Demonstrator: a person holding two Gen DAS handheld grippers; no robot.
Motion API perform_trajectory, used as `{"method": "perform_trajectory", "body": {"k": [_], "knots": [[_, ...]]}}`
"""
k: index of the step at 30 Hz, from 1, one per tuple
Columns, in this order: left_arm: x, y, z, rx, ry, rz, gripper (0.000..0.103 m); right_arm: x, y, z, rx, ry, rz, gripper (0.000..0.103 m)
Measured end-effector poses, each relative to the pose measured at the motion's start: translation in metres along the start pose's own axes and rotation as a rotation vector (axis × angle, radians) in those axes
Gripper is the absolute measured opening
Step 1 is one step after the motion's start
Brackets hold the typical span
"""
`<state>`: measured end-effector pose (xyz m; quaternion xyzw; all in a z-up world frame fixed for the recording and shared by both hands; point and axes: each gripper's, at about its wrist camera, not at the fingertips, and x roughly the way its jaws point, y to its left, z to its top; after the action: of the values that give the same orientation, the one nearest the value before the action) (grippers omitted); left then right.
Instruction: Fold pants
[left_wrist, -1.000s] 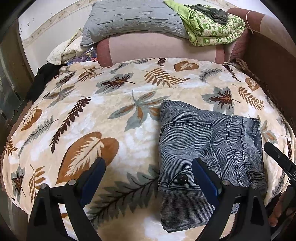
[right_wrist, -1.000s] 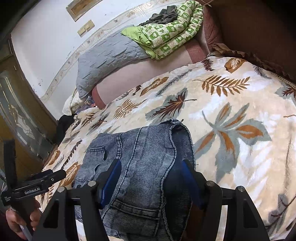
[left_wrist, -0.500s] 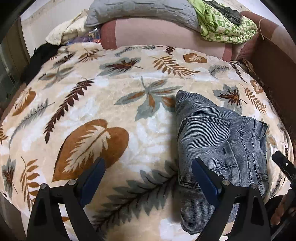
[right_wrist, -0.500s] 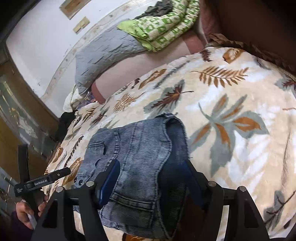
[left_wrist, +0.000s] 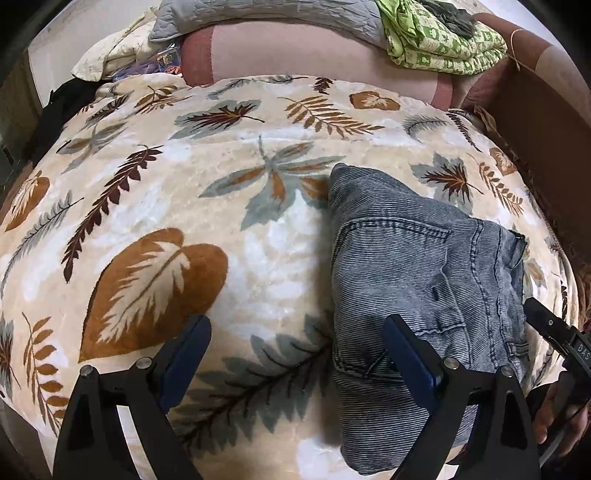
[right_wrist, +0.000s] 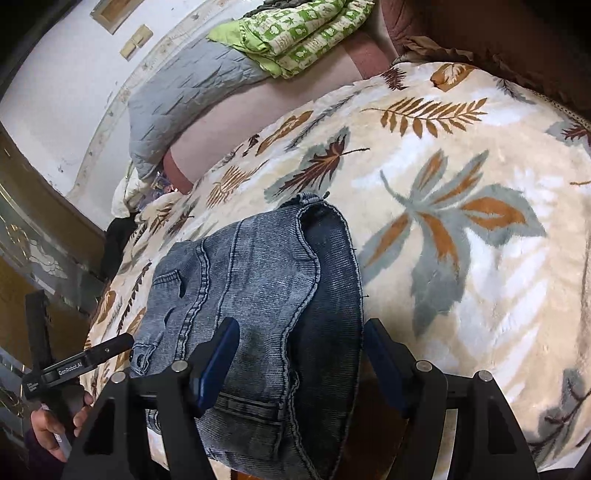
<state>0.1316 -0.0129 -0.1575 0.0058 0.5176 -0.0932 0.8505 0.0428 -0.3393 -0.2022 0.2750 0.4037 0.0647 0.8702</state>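
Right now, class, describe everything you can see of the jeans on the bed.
The jeans are faded blue-grey denim, folded into a compact bundle. Stitched seams, a pocket and a dark button show. They lie on the leaf-print blanket near its front edge. The open right gripper straddles their near end; whether its pads touch is unclear.

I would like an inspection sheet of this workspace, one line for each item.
Surface: leaf-print blanket covering a bed.
Job's things: jeans, folded into a compact bundle near the bed's front edge.
Clutter: green patterned quilt and grey pillow at the far end.
Grippers: left gripper open, empty; right gripper open, straddling the jeans.
Cables: nothing seen.
Surroundings: white wall, brown headboard side.
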Motion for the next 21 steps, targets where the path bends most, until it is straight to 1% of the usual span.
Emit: {"method": "perform_trajectory", "body": {"k": [5, 11, 21], "knots": [[-0.003, -0.007, 0.000, 0.016, -0.013, 0.004, 0.095, -0.002, -0.002, 0.001, 0.015, -0.014, -0.008, 0.073], [-0.006, -0.012, 0.004, 0.028, -0.027, -0.021, 0.095, -0.004, -0.009, 0.003, 0.047, -0.031, -0.011, 0.073], [-0.009, -0.012, 0.005, 0.031, -0.035, -0.026, 0.095, -0.001, -0.007, 0.003, 0.063, -0.026, 0.020, 0.073]]}}
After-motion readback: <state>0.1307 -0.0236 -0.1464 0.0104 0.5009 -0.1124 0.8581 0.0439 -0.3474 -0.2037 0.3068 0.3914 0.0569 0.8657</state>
